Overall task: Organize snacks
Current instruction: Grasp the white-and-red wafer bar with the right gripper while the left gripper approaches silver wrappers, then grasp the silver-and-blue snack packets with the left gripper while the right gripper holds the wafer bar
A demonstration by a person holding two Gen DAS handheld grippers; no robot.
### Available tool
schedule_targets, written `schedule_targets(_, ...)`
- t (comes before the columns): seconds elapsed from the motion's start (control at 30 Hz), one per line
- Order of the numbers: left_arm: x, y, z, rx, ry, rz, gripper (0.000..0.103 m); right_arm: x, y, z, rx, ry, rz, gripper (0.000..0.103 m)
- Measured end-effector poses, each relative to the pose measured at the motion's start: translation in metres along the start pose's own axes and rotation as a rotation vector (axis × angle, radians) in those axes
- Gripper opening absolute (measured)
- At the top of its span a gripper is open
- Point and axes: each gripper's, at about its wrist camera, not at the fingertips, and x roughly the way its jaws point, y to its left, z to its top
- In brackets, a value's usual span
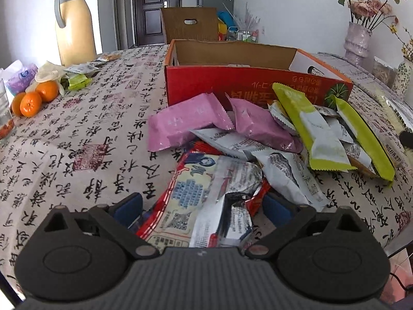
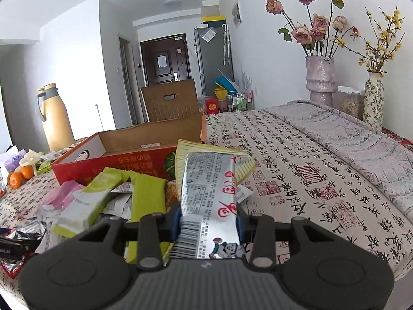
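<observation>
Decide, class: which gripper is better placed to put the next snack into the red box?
Right. The right gripper is shut on a silver packet near the red box; the left gripper is open over the pile.

Tablecloth [image 1: 77,134] is beige w/ black calligraphy & red seal stamps; box [image 1: 232,87] is red-orange outside w/ a green melon print, plain brown cardboard inside. Snack packets: two pink [image 1: 185,121], two lime-green & white [image 1: 309,124], several silver-grey w/ small black print [image 1: 284,170], one red-edged w/ pale blue text blocks [image 1: 191,196], & one silver w/ red characters, a barcode & a cartoon figure [image 2: 209,201]. Oranges [image 1: 33,100] are bright orange, flask [image 1: 73,25] cream w/ grey handle, vase [image 2: 320,77] mottled pink-grey w/ dusty-pink roses [image 2: 304,33], grippers black w/ blue pads [image 1: 127,209].
</observation>
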Motion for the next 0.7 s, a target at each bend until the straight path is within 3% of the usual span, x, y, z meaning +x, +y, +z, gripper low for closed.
schedule_targets(0.17,-0.003,-0.003,-0.004,-0.001,-0.009,0.01,0.085,-0.003,0.004,-0.003,-0.005,0.003,0.01,0.039)
schedule_targets(0.23,-0.006,-0.003,-0.004,-0.002,-0.018,0.003,0.073,-0.004,0.005,-0.003,-0.006,0.004,0.014,0.039)
schedule_targets(0.33,-0.009,-0.003,-0.005,-0.009,-0.029,-0.003,0.064,-0.006,0.007,-0.004,-0.007,0.002,0.019,0.039)
schedule_targets(0.7,-0.019,-0.001,-0.003,-0.047,-0.079,-0.005,0.06,-0.013,0.009,-0.006,-0.01,-0.008,0.034,0.039)
